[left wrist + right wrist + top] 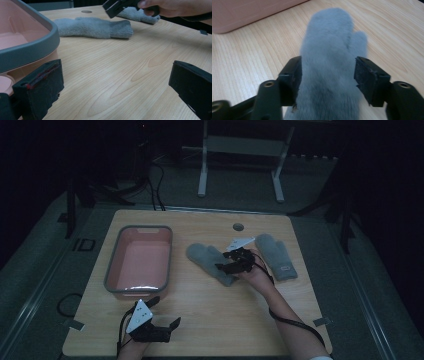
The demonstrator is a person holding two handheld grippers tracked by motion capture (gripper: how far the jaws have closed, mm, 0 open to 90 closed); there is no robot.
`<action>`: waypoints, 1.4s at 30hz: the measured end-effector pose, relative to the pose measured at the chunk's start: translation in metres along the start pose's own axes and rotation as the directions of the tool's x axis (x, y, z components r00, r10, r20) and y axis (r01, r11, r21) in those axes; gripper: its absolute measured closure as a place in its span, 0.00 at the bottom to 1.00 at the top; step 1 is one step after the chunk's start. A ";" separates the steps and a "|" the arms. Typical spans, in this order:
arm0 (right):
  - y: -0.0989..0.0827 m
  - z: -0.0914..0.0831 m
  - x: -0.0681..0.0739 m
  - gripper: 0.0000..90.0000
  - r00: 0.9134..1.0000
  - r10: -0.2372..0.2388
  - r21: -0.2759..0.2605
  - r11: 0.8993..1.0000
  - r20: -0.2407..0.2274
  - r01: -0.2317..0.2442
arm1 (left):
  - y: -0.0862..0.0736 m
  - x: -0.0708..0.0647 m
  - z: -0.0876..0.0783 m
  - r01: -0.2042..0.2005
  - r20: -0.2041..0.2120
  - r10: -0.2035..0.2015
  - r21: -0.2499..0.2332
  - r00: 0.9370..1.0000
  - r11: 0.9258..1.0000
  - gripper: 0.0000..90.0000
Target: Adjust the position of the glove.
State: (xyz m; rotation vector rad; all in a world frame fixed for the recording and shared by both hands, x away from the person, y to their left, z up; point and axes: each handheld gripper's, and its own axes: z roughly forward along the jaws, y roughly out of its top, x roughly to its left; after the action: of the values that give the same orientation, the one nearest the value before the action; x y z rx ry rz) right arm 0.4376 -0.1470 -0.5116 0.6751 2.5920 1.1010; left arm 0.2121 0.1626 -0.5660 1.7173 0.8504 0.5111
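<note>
Two grey mittens lie on the wooden table. The left mitten [207,257] [95,27] [329,50] lies with its cuff toward the right gripper [223,266] [327,75] [117,6]. That gripper's jaws straddle the mitten near the cuff, close to its sides, without visibly squeezing it. A hand holds this gripper low over the table. The second mitten [276,256] [140,15] lies just to the right of that hand. My left gripper [164,312] [112,87] rests at the front left of the table, its jaws wide open with nothing between them.
A pink basin with a grey rim [113,270] [37,50] [249,12] stands on the left of the table, close to the left gripper. A small round hole [238,226] sits near the table's far edge. A cable trails from the right gripper along the forearm.
</note>
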 end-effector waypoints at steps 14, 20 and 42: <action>0.017 0.049 -0.002 0.58 0.995 -0.096 0.115 0.988 -0.025 0.098 | 0.000 0.000 -0.002 0.006 0.012 -0.006 -0.009 1.000 1.000 0.00; 0.006 0.056 -0.004 0.73 0.997 -0.074 0.128 0.989 -0.007 0.074 | 0.000 0.000 -0.001 0.003 0.018 -0.003 -0.005 1.000 1.000 0.00; 0.010 0.016 0.033 0.94 0.867 0.406 -0.110 0.914 0.288 -0.391 | 0.001 0.000 -0.001 0.006 0.013 -0.006 -0.018 1.000 1.000 0.00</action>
State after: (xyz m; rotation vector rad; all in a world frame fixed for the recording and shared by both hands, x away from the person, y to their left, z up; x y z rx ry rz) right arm 0.4187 -0.1150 -0.5167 1.3035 2.2073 1.0593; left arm 0.2115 0.1634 -0.5642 1.6991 0.8394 0.5022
